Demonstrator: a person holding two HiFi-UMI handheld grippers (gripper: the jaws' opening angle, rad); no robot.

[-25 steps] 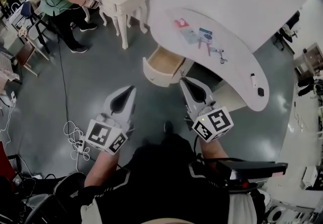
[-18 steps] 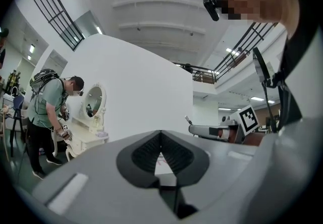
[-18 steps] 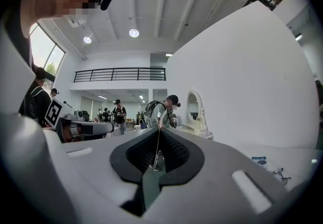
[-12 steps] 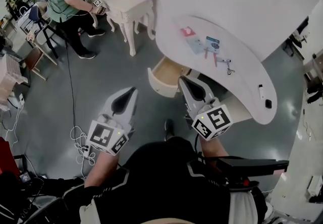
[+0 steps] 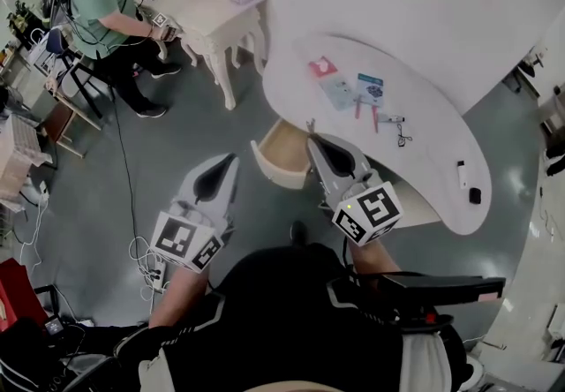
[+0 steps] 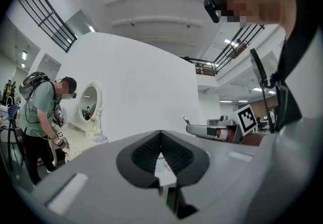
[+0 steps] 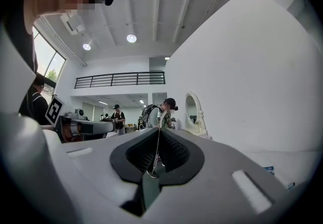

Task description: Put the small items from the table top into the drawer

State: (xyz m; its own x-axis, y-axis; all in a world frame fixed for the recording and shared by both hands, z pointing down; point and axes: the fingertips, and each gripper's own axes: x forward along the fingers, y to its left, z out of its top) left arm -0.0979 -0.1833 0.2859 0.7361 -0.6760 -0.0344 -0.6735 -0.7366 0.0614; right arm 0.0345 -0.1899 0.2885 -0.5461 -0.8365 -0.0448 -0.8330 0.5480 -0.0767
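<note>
A curved white table [image 5: 424, 130] carries small items: a red card [image 5: 320, 67], a pale packet [image 5: 340, 92], a blue-and-white packet [image 5: 369, 87], two pink pens [image 5: 374, 119], a small clip with a cord [image 5: 399, 125], a white stick [image 5: 461, 174] and a black piece [image 5: 475, 196]. Under its near-left edge a wooden drawer [image 5: 281, 145] stands open. My right gripper [image 5: 311, 142] is shut and empty, its tip at the drawer's right side. My left gripper [image 5: 229, 158] is shut and empty, over the floor left of the drawer. Both gripper views show jaws pressed together: the left gripper [image 6: 161, 131] and the right gripper [image 7: 158, 130].
A person in a green top [image 5: 104, 3] stands at a cream dressing table [image 5: 212, 6] with an oval mirror, far left. Cables and a power strip [image 5: 146, 253] lie on the grey floor. A tall white wall [image 5: 415, 2] runs behind the curved table.
The view has shifted closer to the table. My right gripper's tip now overlaps the drawer's right side; before it hung below the drawer. Both grippers stay shut.
</note>
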